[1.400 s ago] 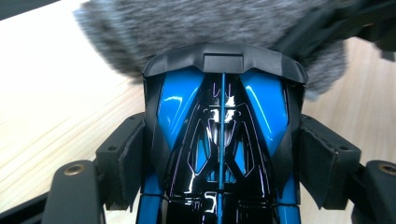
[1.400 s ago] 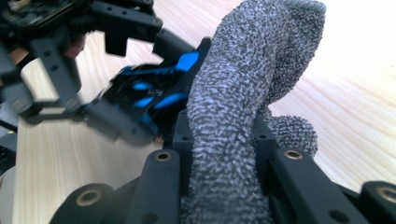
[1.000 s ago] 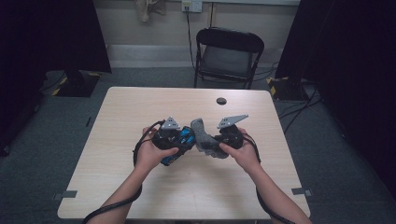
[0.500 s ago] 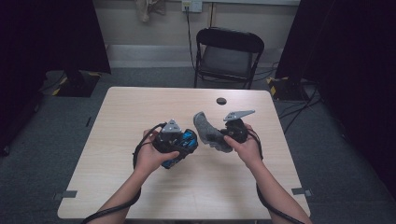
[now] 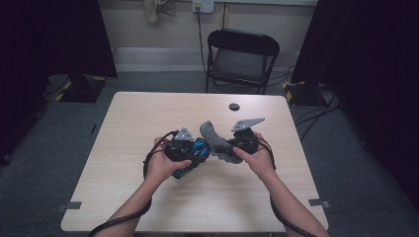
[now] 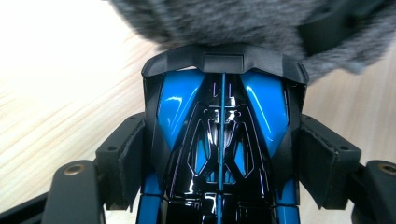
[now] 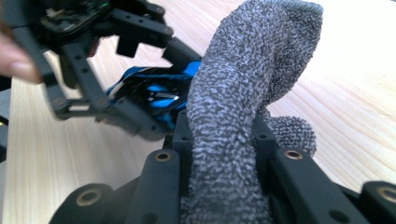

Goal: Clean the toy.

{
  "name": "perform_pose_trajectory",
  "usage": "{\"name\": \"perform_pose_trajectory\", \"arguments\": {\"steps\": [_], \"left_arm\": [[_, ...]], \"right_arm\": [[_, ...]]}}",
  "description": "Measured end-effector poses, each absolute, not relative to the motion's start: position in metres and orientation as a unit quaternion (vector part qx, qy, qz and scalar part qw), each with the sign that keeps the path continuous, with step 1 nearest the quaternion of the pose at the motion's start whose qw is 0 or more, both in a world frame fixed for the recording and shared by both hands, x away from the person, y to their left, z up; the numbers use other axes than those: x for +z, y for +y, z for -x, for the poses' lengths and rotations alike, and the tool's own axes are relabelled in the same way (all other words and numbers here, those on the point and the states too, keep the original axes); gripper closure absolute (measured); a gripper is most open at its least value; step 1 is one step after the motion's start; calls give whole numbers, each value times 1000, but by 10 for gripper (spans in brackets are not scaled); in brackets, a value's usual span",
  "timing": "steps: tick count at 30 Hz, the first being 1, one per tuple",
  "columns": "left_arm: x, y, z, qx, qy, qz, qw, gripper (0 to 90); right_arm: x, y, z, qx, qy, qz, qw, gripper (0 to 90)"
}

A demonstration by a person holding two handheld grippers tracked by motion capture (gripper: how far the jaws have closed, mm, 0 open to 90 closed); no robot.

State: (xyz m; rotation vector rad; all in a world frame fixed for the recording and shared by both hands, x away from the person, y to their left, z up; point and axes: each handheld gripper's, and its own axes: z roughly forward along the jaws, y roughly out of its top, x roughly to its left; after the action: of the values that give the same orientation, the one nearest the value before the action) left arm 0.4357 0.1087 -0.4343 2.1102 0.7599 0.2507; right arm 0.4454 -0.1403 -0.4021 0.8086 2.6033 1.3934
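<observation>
A glossy blue and black toy car sits between the pads of my left gripper, which is shut on its sides. In the high view the car is held just above the middle of the table. My right gripper is shut on a grey fuzzy cloth, which stands up out of its jaws. The cloth lies against the car's front end. From above, the right gripper and its cloth sit just right of the left gripper.
The light wooden table has a small black round object near its far edge. A black folding chair stands behind the table. Dark curtains hang on both sides, and cables lie on the floor at the right.
The right gripper with the cloth shifted a little up and right off the car, then came back against its front. The left hand and the car barely moved.
</observation>
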Motion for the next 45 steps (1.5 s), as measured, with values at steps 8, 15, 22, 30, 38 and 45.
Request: {"name": "perform_pose_trajectory", "arguments": {"steps": [8, 15, 22, 30, 38, 45], "left_arm": [[-431, 116, -444, 113, 318, -840, 424, 255], [-428, 126, -449, 120, 328, -835, 425, 255], [-411, 126, -444, 123, 316, -832, 440, 255], [-398, 113, -445, 131, 306, -830, 448, 255], [-401, 109, -446, 130, 308, -831, 444, 255], [-401, 108, -446, 131, 308, -831, 444, 255]], "right_arm": [[-398, -135, -437, 457, 854, -245, 38, 715], [-399, -137, -430, 454, 858, -239, 37, 715], [-411, -156, -439, 443, 844, -297, 58, 715], [-421, -141, -436, 443, 851, -278, 45, 716], [-419, -123, -428, 447, 858, -250, 39, 716], [-426, -120, -427, 451, 856, -250, 29, 715]]}}
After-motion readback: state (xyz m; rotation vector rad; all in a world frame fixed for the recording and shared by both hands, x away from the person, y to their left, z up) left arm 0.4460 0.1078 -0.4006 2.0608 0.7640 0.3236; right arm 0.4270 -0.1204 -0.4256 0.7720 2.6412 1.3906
